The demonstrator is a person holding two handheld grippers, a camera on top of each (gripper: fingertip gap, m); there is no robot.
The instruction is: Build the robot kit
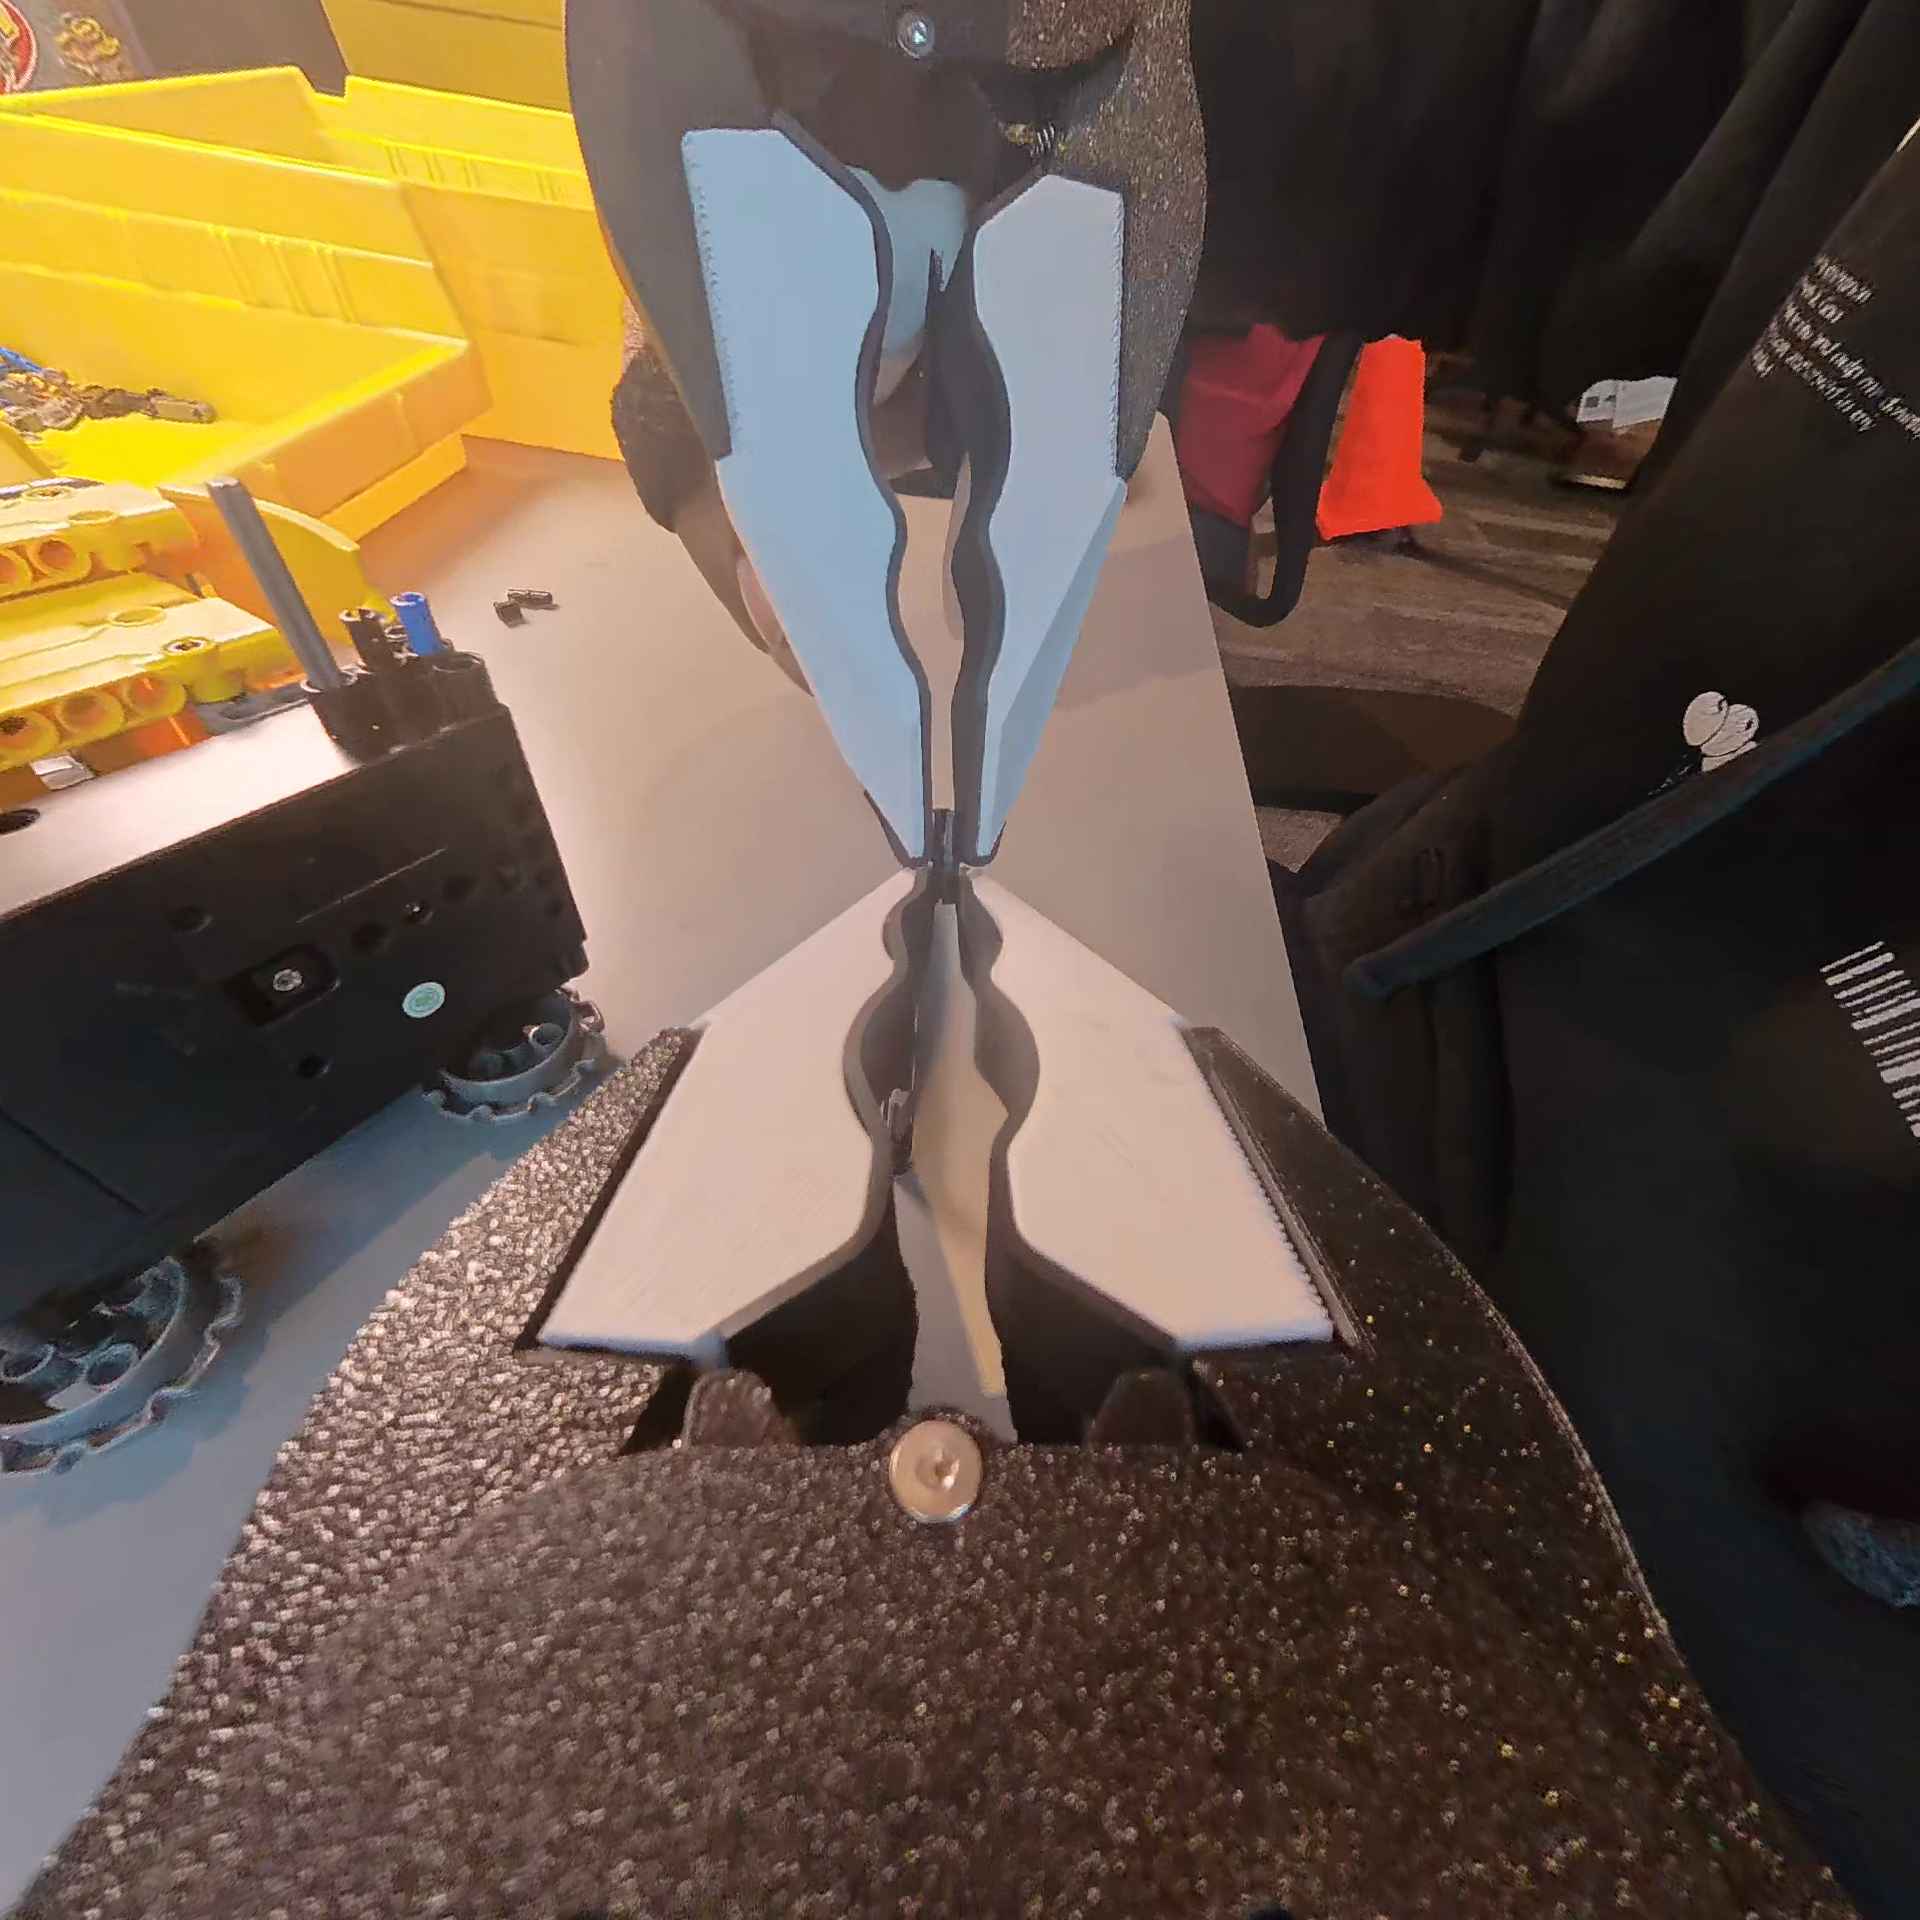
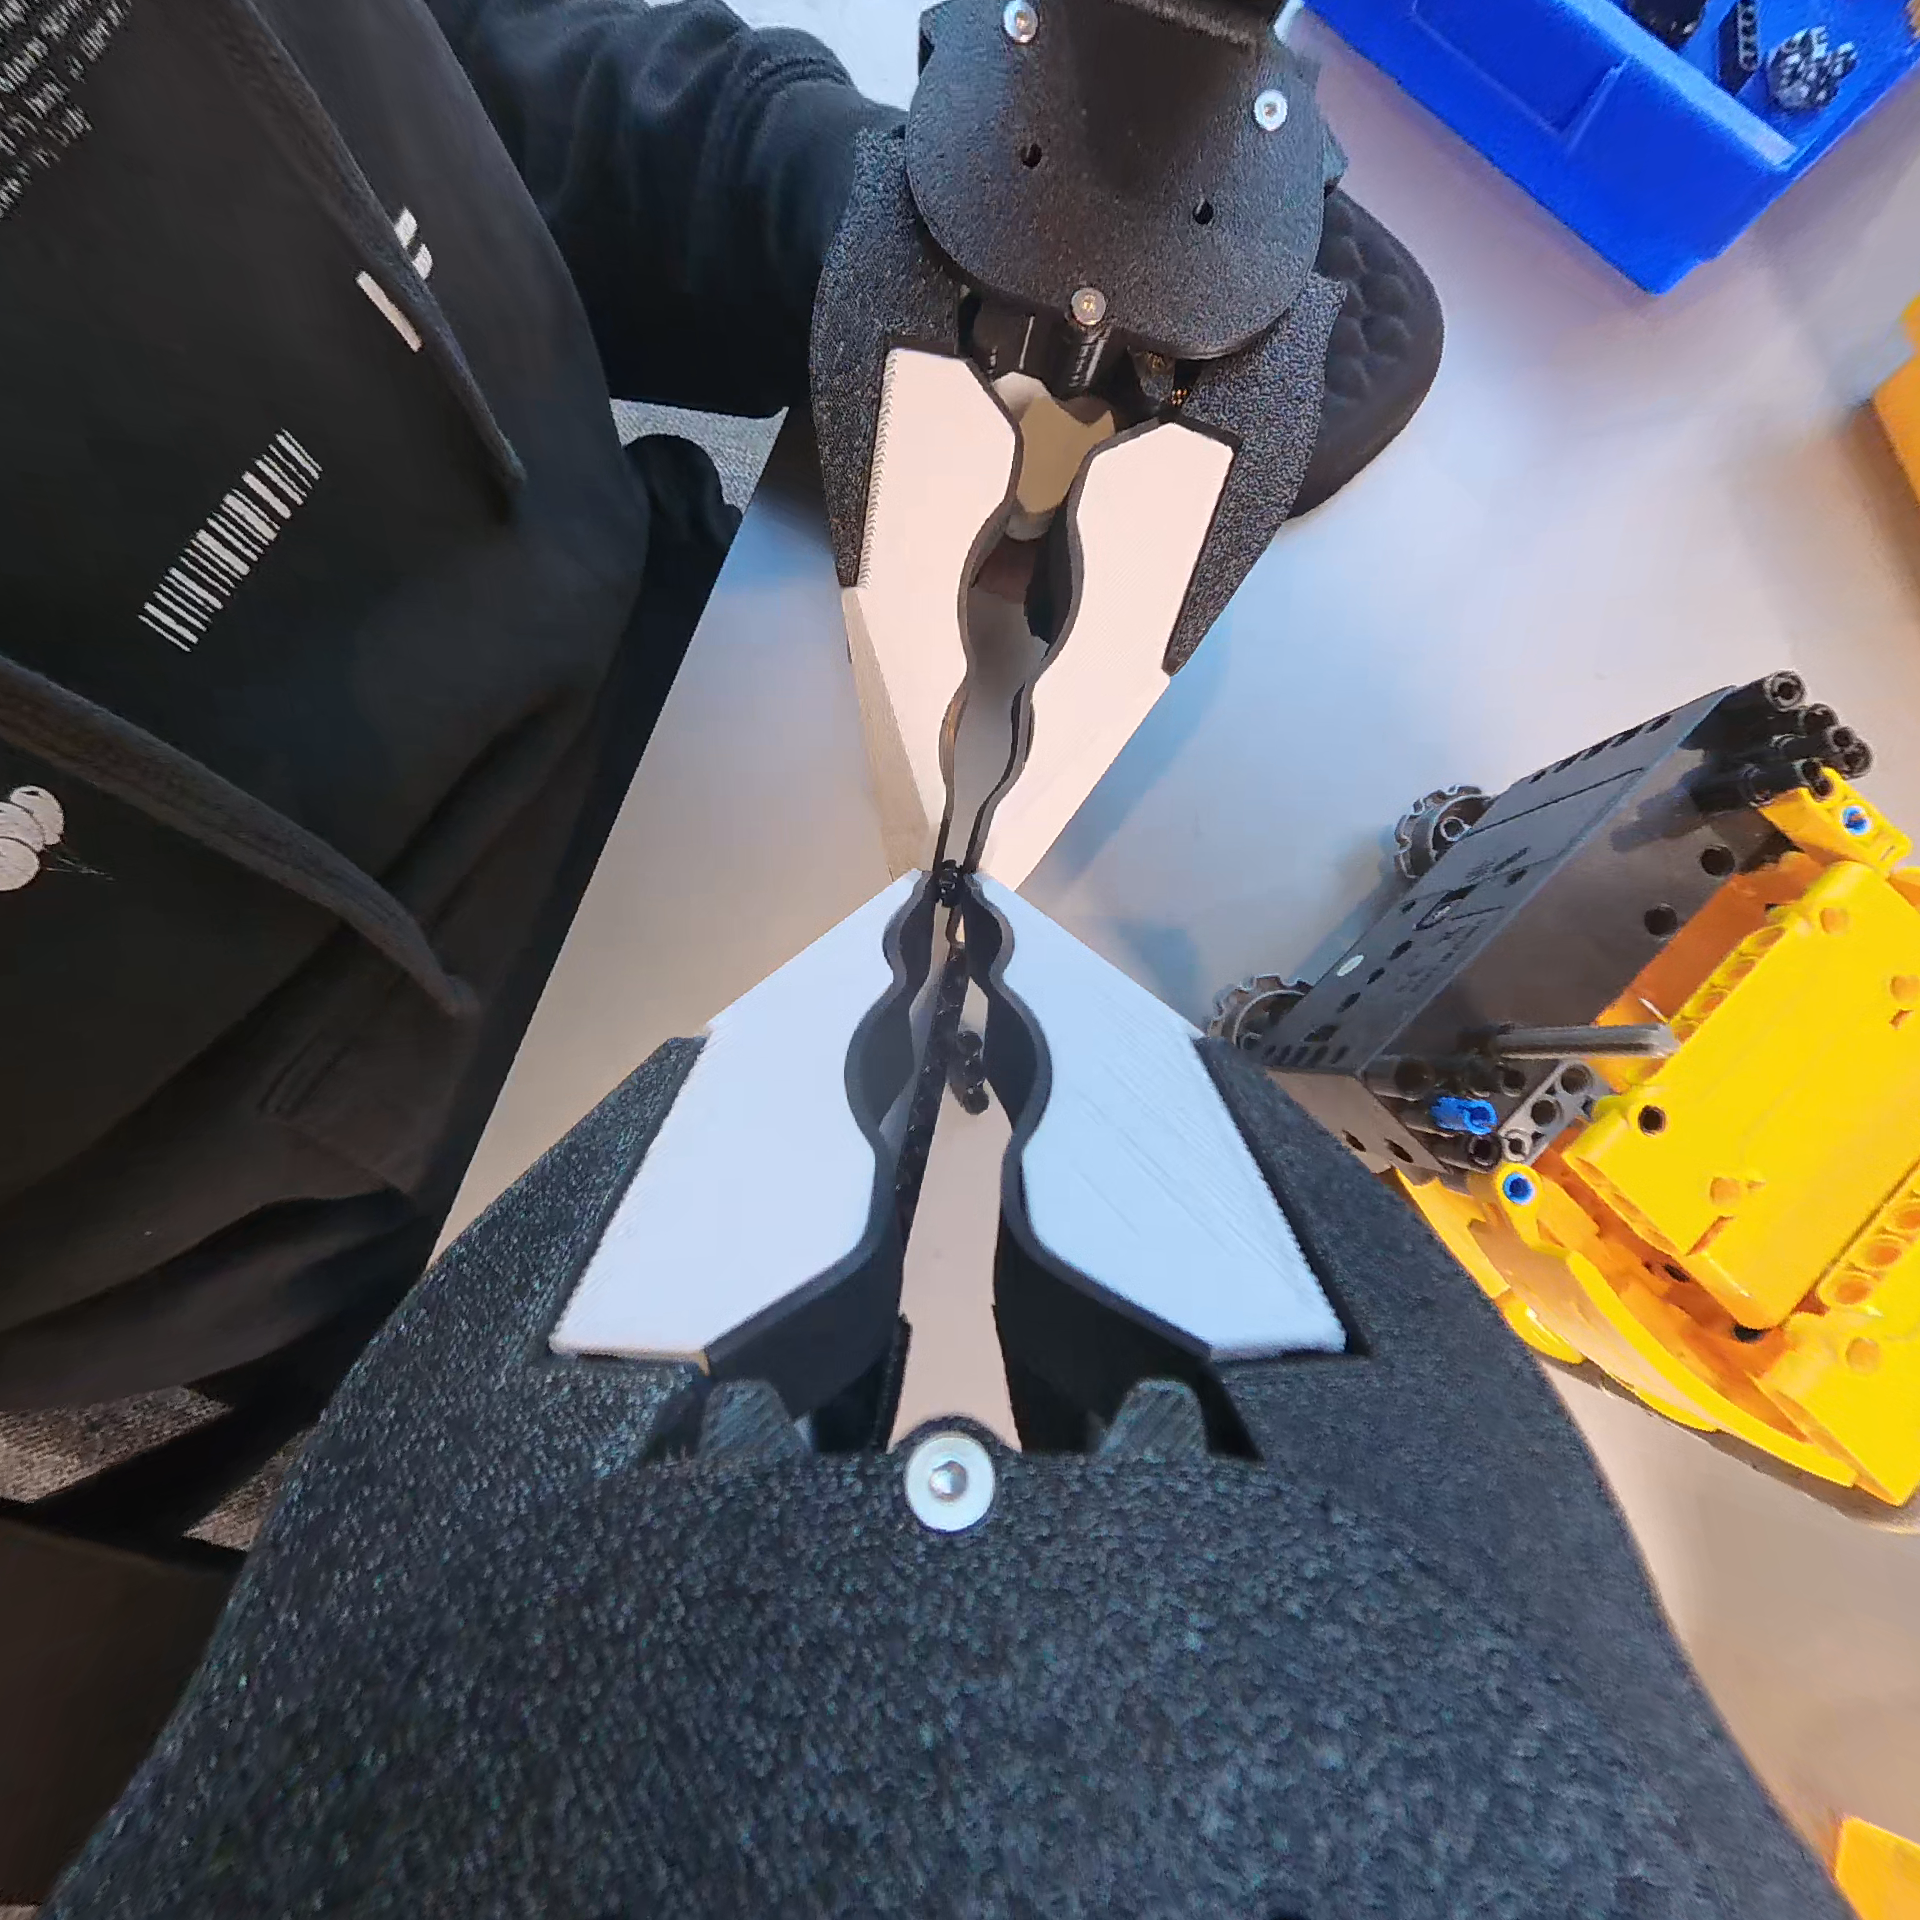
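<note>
My two grippers meet tip to tip above the near edge of a grey table [image 1: 644,727]. In the left wrist view, my left gripper [image 1: 940,896] is shut, and a small black part [image 1: 943,868] is pinched at its tips. My right gripper [image 1: 943,844] comes from above and is shut on the same spot. In the right wrist view, my right gripper [image 2: 951,902] is shut on a thin black studded piece [image 2: 938,1003] that runs back between its fingers. My left gripper [image 2: 961,854] faces it, shut. How the black parts join is hidden by the fingertips.
A yellow and black brick-built vehicle [image 2: 1662,1091] with a black box [image 1: 260,935], grey toothed wheels [image 1: 520,1060], a grey axle [image 1: 275,592] and a blue pin [image 1: 416,618] stands on the table. Yellow bins [image 1: 260,260], a blue bin [image 2: 1621,114], loose black pins [image 1: 525,605] and a person in black [image 2: 260,623] are nearby. The tips of both grippers are at nearly the same place. The blue pin [image 1: 416,618] sits 9 cm or so from the ends of my right fingers. The right camera catches it too, in the right wrist view [image 2: 1460,1117].
</note>
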